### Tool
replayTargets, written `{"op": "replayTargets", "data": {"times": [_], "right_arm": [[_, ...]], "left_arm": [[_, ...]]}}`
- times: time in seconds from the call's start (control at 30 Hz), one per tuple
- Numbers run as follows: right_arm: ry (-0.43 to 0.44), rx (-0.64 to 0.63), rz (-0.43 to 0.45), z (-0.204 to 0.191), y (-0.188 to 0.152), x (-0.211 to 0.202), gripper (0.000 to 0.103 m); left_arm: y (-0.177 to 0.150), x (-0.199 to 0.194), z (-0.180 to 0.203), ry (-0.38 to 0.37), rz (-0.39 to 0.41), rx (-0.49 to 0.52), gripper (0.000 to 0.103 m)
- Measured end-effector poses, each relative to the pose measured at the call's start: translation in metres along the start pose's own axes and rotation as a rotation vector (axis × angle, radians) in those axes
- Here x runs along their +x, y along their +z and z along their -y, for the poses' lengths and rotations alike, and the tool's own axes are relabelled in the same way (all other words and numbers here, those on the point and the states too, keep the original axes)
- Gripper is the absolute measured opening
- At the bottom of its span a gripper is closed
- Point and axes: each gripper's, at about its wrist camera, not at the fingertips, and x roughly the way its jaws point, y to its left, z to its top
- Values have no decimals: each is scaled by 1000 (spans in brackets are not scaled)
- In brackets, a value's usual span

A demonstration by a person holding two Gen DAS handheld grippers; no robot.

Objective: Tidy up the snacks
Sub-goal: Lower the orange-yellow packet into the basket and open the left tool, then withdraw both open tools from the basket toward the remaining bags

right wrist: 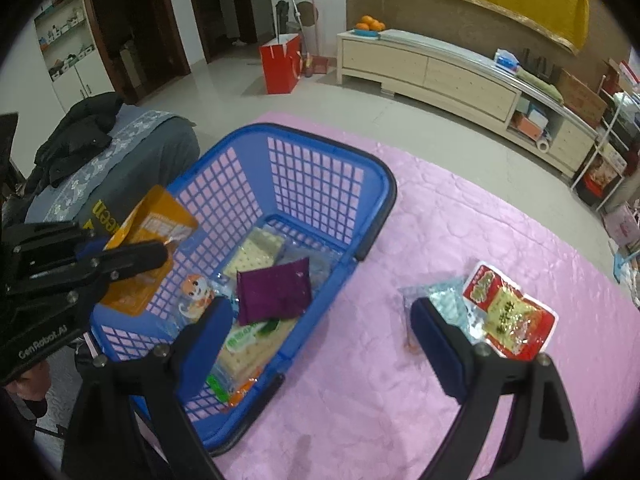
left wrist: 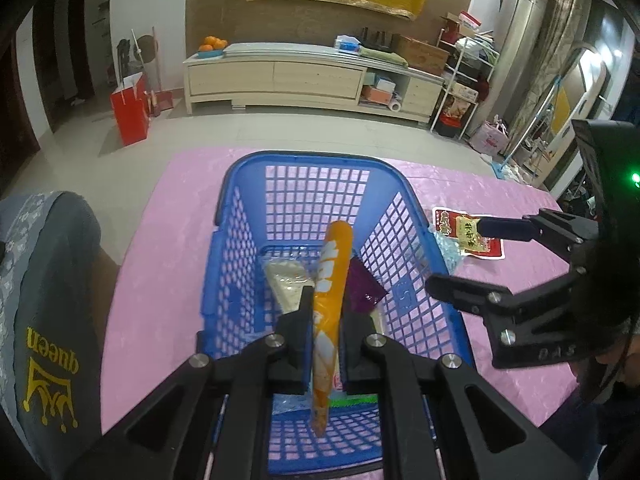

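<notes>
A blue plastic basket (left wrist: 416,236) (right wrist: 368,184) stands on the pink table (left wrist: 168,248) (right wrist: 420,360). My left gripper (left wrist: 326,320) is shut on an orange snack packet (left wrist: 330,296) (right wrist: 148,232) and holds it over the basket's near end. In the basket lie a purple packet (left wrist: 362,290) (right wrist: 276,292) and cracker packs (left wrist: 286,284) (right wrist: 256,252). My right gripper (right wrist: 320,344) is open and empty above the basket's right rim. A red and yellow snack packet (left wrist: 472,236) (right wrist: 508,316) lies on a clear wrapper (right wrist: 444,304) right of the basket.
A grey cushioned chair (left wrist: 44,300) (right wrist: 120,160) stands left of the table. Beyond the table's far edge is tiled floor with a red bag (left wrist: 130,114) (right wrist: 280,64) and a long low cabinet (left wrist: 300,76) (right wrist: 440,68).
</notes>
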Motion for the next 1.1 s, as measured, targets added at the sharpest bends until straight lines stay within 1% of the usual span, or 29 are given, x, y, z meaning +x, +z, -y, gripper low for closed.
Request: {"op": "replayTargets", "data": {"times": [0.2,0.33,0.47,0.5,0.53,0.57,0.6,0.63,0.77,0.97,1.1], "right_arm": [[0,6,-4,1,1,5,93],[-3,2,-2,2,0,8,93],[-1,3,-5,4,-3,8,93],[4,6,-6,5,-4,7,93],[10,10,-8,6,-5,6,93],[12,12,-9,7,-6,5,93],[11,14,-8,7,-7,4,93],[8,15,-5,8,-7,2,93],[8,33,5,12,-9,-9,93],[1,55,36,18,-16,-37,93],[-20,72,62,27,-26,-60,93]], "left_arm": [[8,12,2,-15,-1,19,9],[14,23,1,7,-12,40,9],[18,27,-5,27,-4,42,9],[19,28,-5,26,1,49,18],[20,28,-5,25,5,57,29],[20,28,-5,34,9,62,57],[20,26,-4,49,18,71,67],[19,24,-3,51,27,77,67],[17,19,2,28,16,85,69],[9,2,17,10,17,98,69],[5,-9,33,-3,22,110,70]]}}
